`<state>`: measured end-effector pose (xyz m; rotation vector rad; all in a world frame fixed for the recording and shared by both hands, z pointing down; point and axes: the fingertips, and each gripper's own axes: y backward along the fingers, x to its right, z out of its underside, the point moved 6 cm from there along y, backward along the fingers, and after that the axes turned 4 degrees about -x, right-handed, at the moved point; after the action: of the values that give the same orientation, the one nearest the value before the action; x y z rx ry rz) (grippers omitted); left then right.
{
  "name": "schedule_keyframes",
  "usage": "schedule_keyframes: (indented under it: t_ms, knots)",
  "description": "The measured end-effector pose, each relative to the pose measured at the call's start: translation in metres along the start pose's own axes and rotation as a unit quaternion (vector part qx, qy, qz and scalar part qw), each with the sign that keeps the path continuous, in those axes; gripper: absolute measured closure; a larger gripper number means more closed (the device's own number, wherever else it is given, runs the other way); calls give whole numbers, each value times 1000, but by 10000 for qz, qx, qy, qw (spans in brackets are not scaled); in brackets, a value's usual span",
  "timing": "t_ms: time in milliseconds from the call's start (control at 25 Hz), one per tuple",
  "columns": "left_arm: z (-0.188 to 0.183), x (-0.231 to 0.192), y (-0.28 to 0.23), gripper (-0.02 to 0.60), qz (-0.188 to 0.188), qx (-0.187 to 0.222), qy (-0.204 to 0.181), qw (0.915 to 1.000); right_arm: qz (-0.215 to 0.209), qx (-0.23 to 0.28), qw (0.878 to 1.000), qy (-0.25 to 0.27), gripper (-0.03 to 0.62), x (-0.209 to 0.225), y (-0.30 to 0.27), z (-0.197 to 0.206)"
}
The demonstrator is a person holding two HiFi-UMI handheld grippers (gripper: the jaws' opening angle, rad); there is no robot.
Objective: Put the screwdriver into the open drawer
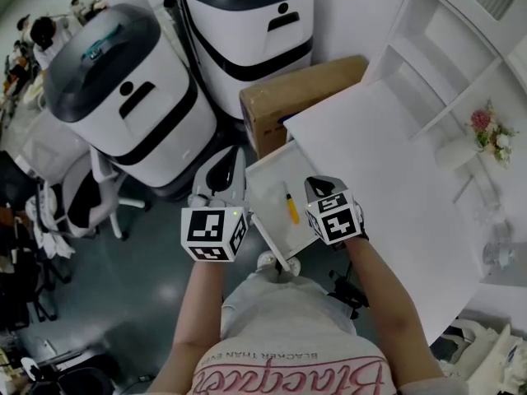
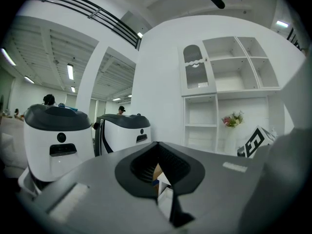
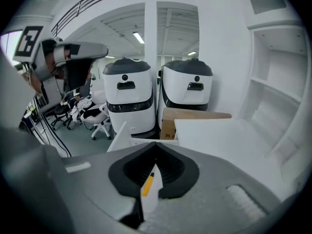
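Note:
The screwdriver (image 1: 291, 206), with a yellow handle and a dark tip, lies loose on the floor of the open white drawer (image 1: 268, 189). My right gripper (image 1: 323, 186) hovers just right of it, tilted down, jaws shut and empty. In the right gripper view the screwdriver (image 3: 147, 185) shows through the slit below the closed jaws of that gripper (image 3: 156, 145), well beneath them. My left gripper (image 1: 233, 156) is held level over the drawer's left edge. In the left gripper view its jaws (image 2: 157, 145) meet with nothing between them.
The drawer pulls out from a white desk (image 1: 395, 179). A cardboard box (image 1: 300, 97) stands behind it, and two large white-and-black machines (image 1: 123, 97) (image 1: 247, 23) stand beyond. An office chair (image 1: 82, 204) is at the left. Wall shelves hold flowers (image 1: 492, 130) at the right.

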<state>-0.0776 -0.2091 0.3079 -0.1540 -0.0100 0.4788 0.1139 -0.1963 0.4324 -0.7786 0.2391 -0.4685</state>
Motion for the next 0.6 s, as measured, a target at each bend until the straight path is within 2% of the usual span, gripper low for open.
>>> schedule_keyframes:
  t_ms: [360,600]
  knots:
    - [-17,1,1,566,113,252,-68,9996,83,766,9970,-88,592,-5,40,-34]
    - [-26,4,2,566,212,396,-109,9989,293,1054,9940,69,592,-8,61,-46]
